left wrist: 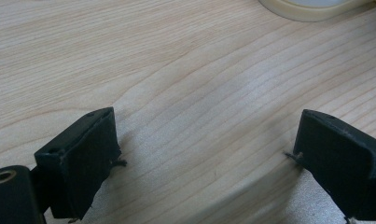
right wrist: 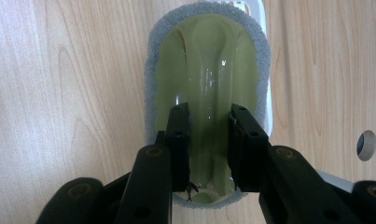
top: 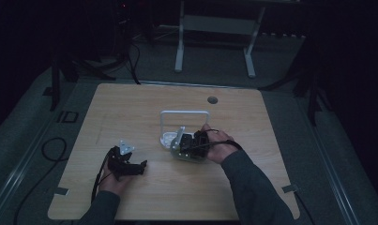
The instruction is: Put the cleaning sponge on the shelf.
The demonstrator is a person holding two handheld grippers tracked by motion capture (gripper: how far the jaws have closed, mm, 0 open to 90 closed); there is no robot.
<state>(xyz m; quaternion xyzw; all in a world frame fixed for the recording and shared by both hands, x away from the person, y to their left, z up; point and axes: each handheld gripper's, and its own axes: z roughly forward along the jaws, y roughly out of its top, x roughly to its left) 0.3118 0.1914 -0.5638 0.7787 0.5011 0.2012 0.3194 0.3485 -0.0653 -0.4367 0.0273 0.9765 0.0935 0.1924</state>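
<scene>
Right gripper view: glossy olive-green scrubber (right wrist: 209, 70) edged in grey sponge, its raised central ridge pinched between the jaws.

High view dim, overhead, far, gripper views close, facing down, sharing table (top: 130, 112), perhaps.

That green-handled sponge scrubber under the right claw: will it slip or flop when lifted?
The green handle looks glossy with highlights, so probably stiff but slippery between the right claw. The grey sponge rim looks soft and would likely compress. It seems light.
</scene>
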